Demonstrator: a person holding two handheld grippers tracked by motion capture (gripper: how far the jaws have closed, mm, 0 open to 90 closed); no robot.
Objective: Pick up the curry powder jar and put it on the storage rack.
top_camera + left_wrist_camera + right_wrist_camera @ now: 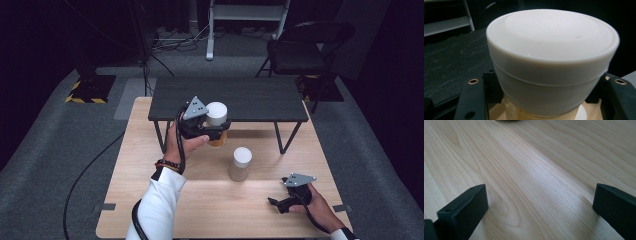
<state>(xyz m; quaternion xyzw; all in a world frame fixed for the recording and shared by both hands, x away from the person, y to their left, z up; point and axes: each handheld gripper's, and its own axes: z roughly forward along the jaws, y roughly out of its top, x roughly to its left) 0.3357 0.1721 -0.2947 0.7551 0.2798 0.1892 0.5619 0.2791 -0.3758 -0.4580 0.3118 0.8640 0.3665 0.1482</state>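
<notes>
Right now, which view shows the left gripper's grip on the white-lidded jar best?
Left gripper view: the white-lidded jar sits close between both black jaws. The high view shows the left gripper around it, small, above the light table. Right gripper view: bare wood.

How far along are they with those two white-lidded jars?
Done so far: the left gripper has closed around one white-lidded jar, its jaws pressing both sides just below the lid. The second jar stands untouched mid-table, lid on. The right gripper rests open near the wooden table edge, holding nothing. Where the gripped jar goes can't be told.
</notes>
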